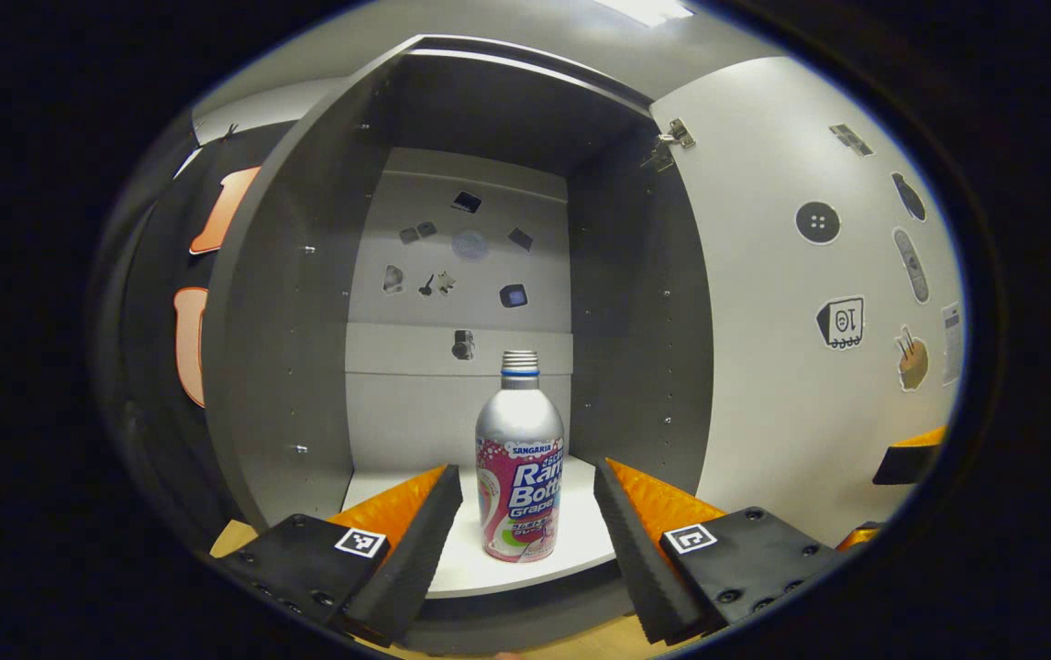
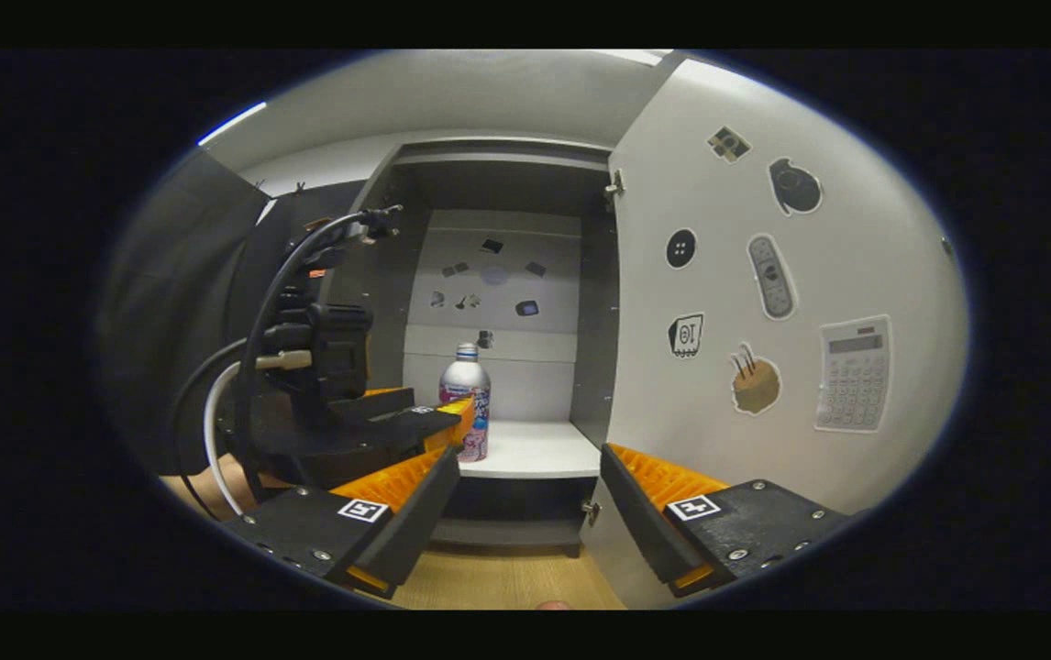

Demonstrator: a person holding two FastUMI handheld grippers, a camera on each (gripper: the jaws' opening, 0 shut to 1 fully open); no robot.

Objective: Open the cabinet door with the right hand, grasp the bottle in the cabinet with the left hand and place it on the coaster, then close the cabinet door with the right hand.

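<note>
A silver bottle (image 1: 520, 458) with a pink and blue label stands upright on the white shelf (image 1: 580, 541) inside the grey cabinet. My left gripper (image 1: 527, 500) is open, and its orange-and-black fingers flank the bottle a little in front of it without touching. The white cabinet door (image 1: 810, 302) hangs open at the right, covered with stickers. In the right gripper view my right gripper (image 2: 528, 477) is open and holds nothing, just left of the open door (image 2: 764, 302). That view also has the left gripper (image 2: 397, 417) near the bottle (image 2: 468, 394).
Stickers dot the cabinet's back wall (image 1: 461, 266). The cabinet's grey side walls (image 1: 287, 348) close in on both sides of the shelf. A wooden table surface (image 2: 507, 577) lies below the cabinet. A hand and cables (image 2: 214, 458) trail behind the left gripper.
</note>
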